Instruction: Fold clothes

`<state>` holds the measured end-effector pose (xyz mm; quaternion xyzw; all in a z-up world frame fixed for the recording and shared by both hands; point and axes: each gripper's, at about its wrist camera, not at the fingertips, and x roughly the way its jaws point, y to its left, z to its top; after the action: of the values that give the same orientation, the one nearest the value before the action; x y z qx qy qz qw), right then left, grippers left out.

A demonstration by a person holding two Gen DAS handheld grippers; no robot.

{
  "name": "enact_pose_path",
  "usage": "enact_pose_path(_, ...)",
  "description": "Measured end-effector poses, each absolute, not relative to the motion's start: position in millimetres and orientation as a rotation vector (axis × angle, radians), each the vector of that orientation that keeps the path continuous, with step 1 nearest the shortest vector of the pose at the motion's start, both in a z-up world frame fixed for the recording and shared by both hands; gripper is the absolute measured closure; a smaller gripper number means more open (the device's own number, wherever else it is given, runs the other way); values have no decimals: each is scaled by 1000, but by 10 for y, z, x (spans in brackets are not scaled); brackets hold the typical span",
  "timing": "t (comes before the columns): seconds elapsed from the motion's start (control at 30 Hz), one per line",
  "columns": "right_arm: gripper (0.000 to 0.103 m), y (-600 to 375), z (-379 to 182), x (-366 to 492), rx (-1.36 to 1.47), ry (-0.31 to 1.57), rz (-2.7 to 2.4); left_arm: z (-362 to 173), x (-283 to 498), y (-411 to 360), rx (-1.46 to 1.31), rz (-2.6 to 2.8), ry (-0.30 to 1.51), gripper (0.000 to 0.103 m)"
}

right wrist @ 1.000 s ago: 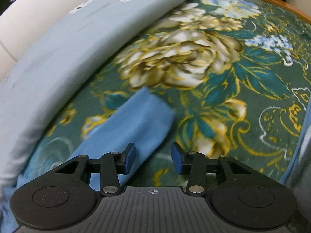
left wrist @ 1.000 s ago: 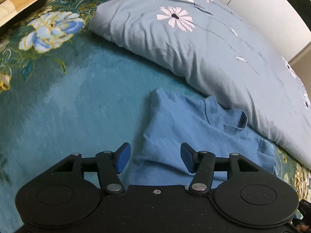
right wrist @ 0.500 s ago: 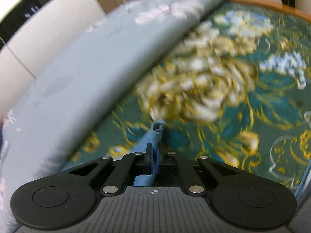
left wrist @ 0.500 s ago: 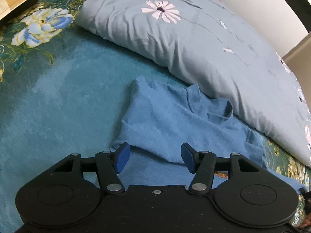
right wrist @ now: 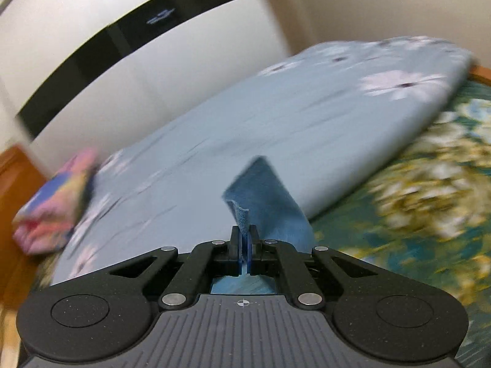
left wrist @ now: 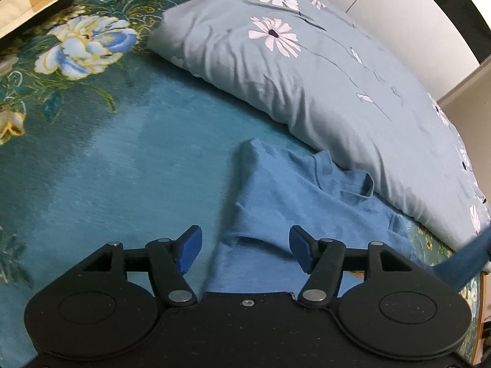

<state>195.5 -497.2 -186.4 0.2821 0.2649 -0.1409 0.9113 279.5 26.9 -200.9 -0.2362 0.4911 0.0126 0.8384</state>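
Observation:
A blue T-shirt (left wrist: 285, 196) lies on the teal bedspread, its collar against the grey pillow. My left gripper (left wrist: 245, 250) is open and empty, hovering just above the shirt's near part. My right gripper (right wrist: 244, 251) is shut on a sleeve of the blue T-shirt (right wrist: 267, 196) and holds it lifted off the bed. That raised sleeve also shows at the right edge of the left wrist view (left wrist: 469, 257).
A long grey flowered pillow (left wrist: 322, 70) borders the shirt at the back; it also shows in the right wrist view (right wrist: 245, 116). The floral teal bedspread (left wrist: 107, 153) stretches to the left. A pink patterned bundle (right wrist: 55, 202) sits far left. White wardrobe doors (right wrist: 153, 70) stand behind.
My right gripper closed on the shirt sleeve and lifted it up and back, swinging its view toward the pillow and wardrobe. My left gripper stayed open and shifted slightly over the shirt.

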Motion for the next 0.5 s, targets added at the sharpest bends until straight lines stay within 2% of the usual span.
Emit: enact_pose_path(0.5, 101, -2948, -2559, 2753, 598, 854, 67, -2092, 2541, 984, -570, 65, 1049, 39)
